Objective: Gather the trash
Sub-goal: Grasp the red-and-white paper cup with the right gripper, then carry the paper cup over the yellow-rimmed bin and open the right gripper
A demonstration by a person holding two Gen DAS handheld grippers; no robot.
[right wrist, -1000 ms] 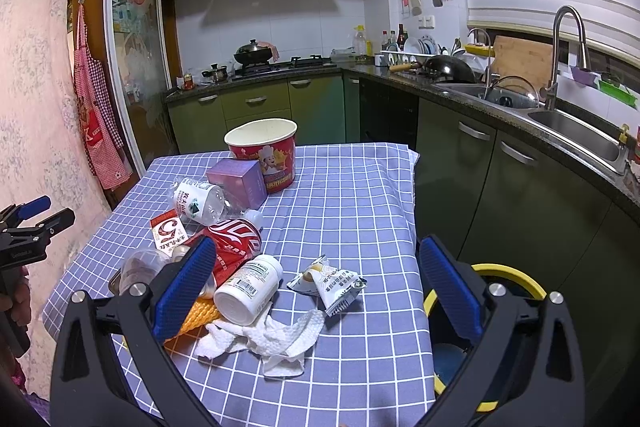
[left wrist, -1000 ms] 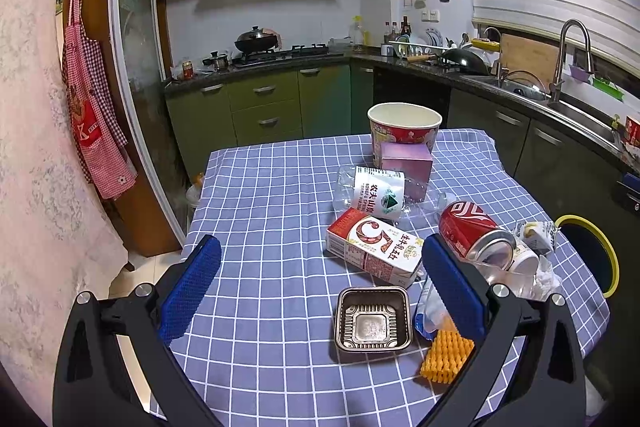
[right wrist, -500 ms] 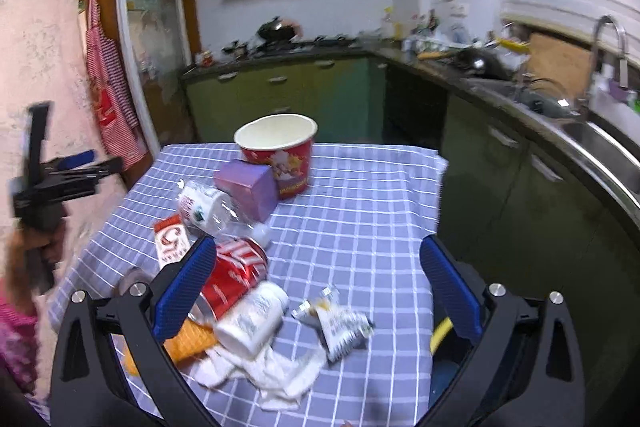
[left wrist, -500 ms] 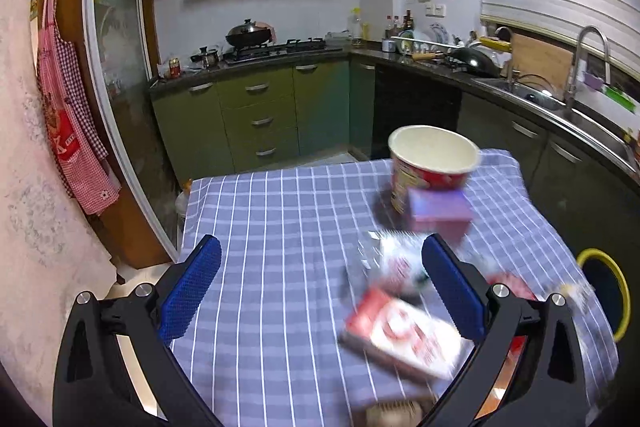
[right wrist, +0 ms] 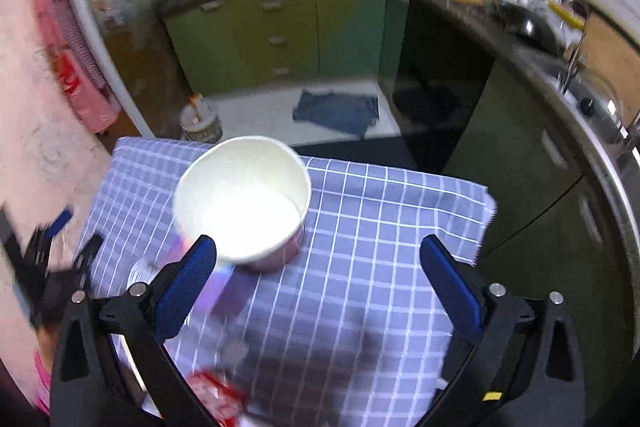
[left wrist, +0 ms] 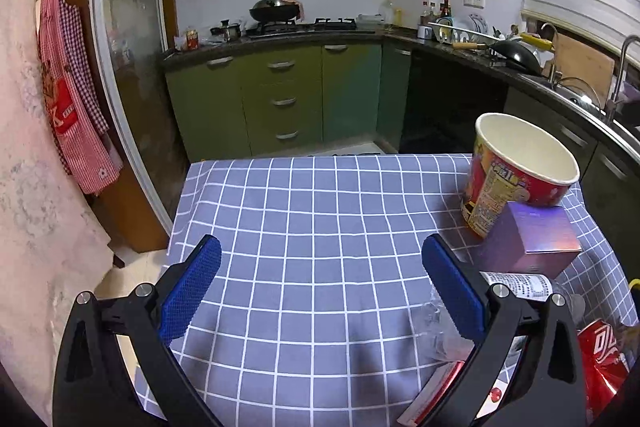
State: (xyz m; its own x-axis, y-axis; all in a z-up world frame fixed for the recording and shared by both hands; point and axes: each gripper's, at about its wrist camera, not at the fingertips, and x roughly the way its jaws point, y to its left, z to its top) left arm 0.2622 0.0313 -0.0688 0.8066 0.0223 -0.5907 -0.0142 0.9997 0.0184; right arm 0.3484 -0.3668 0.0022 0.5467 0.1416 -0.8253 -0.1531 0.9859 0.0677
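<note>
Both grippers had risen and swung forward since a second earlier: the tray, wafer and tissues had dropped out of both views, and the right camera now looked down into the cup from above. The left gripper [left wrist: 320, 267], with black arms and blue textured pads, was spread wide and held nothing, hovering over a bare stretch of the blue-and-white checked tablecloth [left wrist: 312, 211]. To its right stood the red printed paper bucket with white inside [left wrist: 520, 171], upright near the table's far right corner. The purple cardboard box [left wrist: 536, 239] sat just in front of it, touching or nearly so. A crushed clear plastic bottle with a white label [left wrist: 516, 285] lay behind the right finger, a red-and-white carton [left wrist: 448, 387] below it, and a dented red soda can [left wrist: 600, 355] at the frame edge. The right gripper [right wrist: 318, 267] was likewise released and empty; the paper bucket [right wrist: 244, 199] was just past its left pad. The view was motion-blurred. The left gripper [right wrist: 52, 267] showed as a blurred dark shape at left.
</note>
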